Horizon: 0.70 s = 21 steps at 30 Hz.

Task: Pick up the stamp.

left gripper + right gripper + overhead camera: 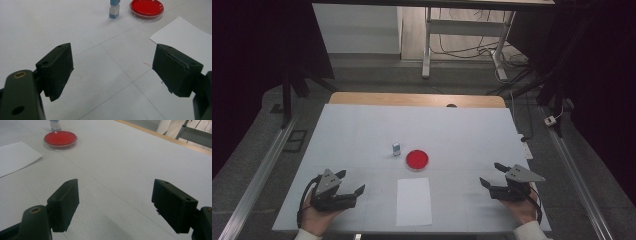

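- Resting low over the near left part of the white table cover (362, 130), the left gripper (353, 183) had its jaws spread wide with nothing between them — bare cover showed in the gap in the left gripper view.
- The right gripper (495, 173) sat at the near right, held in the person's right hand (523, 210); its jaws also stood wide apart and empty, pointing toward the middle of the table.
- A round red dish (417, 159) lay flat near the centre of the cover, well apart from both grippers.
- Just beside the dish, on its left in the high view, stood a small blue-and-white block (396, 149), upright; it did not touch the dish.
- A white sheet of paper (413, 201) lay flat on the near side of the dish, between the two grippers — close to the dish's edge, though whether they touched could not be told.
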Each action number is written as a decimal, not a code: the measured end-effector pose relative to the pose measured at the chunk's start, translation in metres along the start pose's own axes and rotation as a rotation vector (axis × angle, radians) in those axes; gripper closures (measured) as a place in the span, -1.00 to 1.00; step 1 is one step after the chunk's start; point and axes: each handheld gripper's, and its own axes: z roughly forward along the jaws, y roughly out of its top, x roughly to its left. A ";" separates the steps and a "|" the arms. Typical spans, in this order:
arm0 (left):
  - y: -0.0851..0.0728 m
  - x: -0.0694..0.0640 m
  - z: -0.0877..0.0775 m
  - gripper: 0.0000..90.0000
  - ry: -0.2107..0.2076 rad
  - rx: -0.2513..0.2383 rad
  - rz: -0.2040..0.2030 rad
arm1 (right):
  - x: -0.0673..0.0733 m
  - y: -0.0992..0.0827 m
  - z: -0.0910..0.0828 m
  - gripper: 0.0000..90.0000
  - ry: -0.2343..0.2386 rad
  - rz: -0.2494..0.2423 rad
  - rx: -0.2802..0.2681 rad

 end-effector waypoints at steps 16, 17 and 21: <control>-0.002 0.000 0.004 -0.61 0.004 0.011 0.012 | 0.002 -0.002 0.001 -0.44 -0.016 -0.012 0.006; -0.002 0.000 0.004 -0.61 0.004 0.011 0.014 | 0.002 -0.002 0.001 -0.44 -0.016 -0.009 0.003; -0.002 0.000 0.004 -0.61 0.008 0.009 0.016 | 0.001 -0.003 0.001 -0.43 -0.015 -0.004 0.002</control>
